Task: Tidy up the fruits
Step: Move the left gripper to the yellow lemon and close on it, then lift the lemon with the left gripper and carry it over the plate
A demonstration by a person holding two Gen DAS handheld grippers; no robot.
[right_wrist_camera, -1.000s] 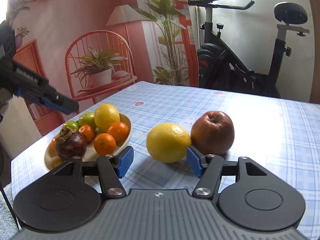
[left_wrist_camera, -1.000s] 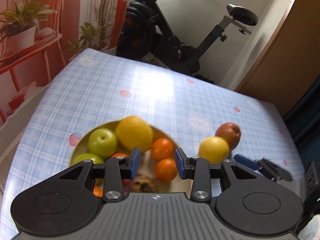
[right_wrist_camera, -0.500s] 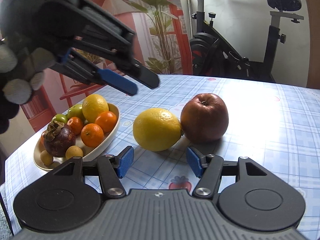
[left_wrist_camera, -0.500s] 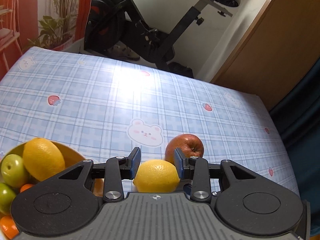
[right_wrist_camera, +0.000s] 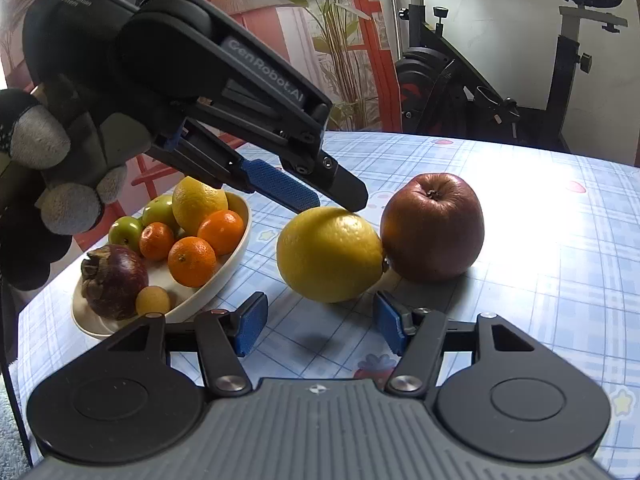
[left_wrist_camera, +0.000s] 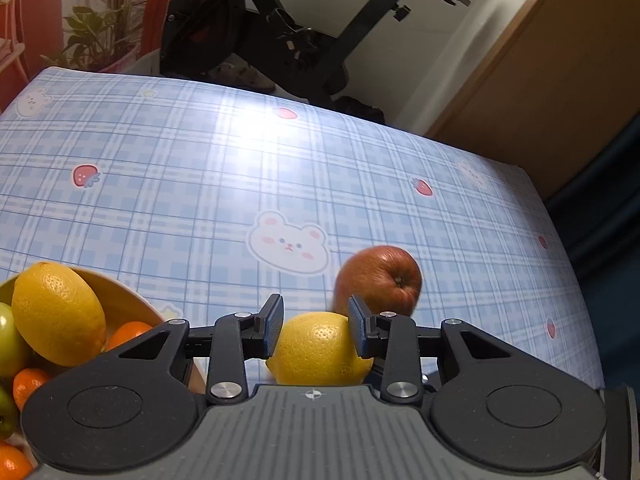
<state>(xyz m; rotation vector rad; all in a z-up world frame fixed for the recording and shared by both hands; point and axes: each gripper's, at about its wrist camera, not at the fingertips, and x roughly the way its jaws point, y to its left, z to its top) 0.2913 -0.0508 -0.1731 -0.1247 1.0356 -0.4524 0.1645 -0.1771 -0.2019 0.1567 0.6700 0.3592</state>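
Beside the exercise bike (left_wrist_camera: 304, 32), on the checked desk (left_wrist_camera: 200, 184), the left tool (left_wrist_camera: 316, 330) straddles the lemon (left_wrist_camera: 318, 350), fingers parted, not yet clamped.

You see a shiny plaid cover on the surface (left_wrist_camera: 200, 184). The lemon (right_wrist_camera: 330, 254) has bumpy skin, the apple (right_wrist_camera: 434, 228) is smooth and glossy, and the bowl (right_wrist_camera: 224, 272) looks smooth and shiny.

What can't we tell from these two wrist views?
- Left wrist: bowl cut off by the left edge and hidden behind the gripper body; most fruit unseen.
- Left wrist: the lemon's lower part hidden by the gripper body.
- Right wrist: whether the left gripper touches the lemon; fingertips overlap its top.
- Right wrist: the apple's far side.
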